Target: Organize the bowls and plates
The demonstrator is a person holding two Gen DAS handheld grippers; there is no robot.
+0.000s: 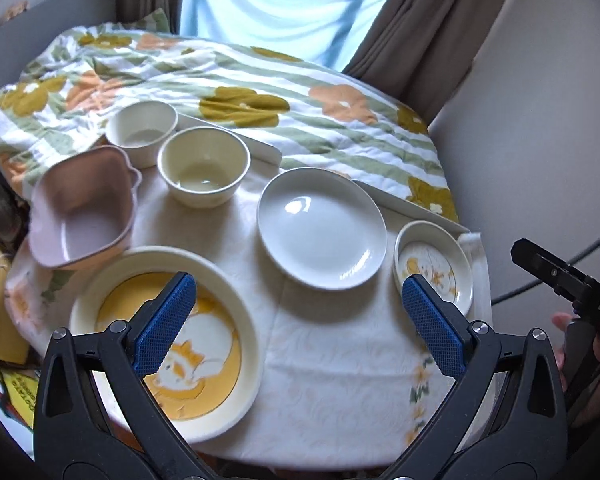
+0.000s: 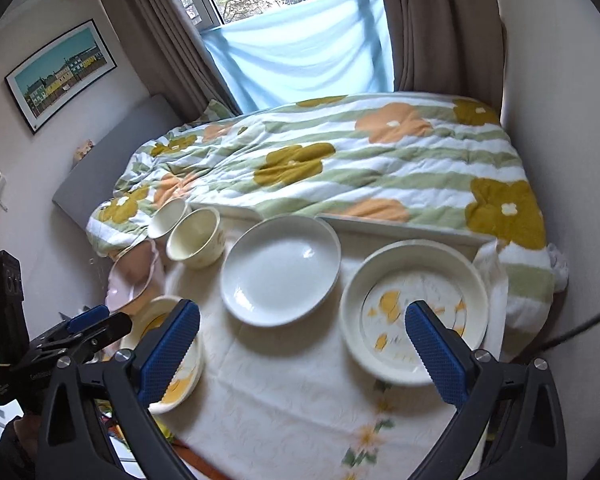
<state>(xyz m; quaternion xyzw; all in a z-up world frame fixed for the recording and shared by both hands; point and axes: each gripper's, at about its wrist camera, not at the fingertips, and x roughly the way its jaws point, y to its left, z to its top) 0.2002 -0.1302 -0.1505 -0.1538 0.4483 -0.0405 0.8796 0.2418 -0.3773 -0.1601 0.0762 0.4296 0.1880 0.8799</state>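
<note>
Left wrist view, left to right across the bench (image 1: 320, 360), covered in a white embossed cloth. At 9 o'clock, a pink squarish plastic bowl with lobed handles (image 1: 82, 216), tilted, its lower edge near the rim of a large cream plate with a yellow cat picture (image 1: 220, 312) at 7 o'clock. At 11 o'clock, a small cream round bowl (image 1: 142, 132); just right of it a second cream bowl with a glossy inside (image 1: 203, 166), the two side by side. Centre: a plain white shallow plate (image 1: 322, 228), apart from the rest. At 3 o'clock, a small cream dish with yellow drawings (image 1: 434, 264) near the bench edge. Left gripper (image 1: 300, 324) hangs above the bench, blue-padded fingers (image 1: 164, 322) spread wide, nothing between them. Right wrist view: right gripper (image 2: 302, 346) likewise released, fingers (image 2: 434, 344) wide and empty, over the cloth between cat plate and small dish. Behind the bench, a bed with a floral green-striped quilt (image 2: 340, 168); a pale blue cloth (image 2: 300, 56) hangs under the window at 12 o'clock.
</note>
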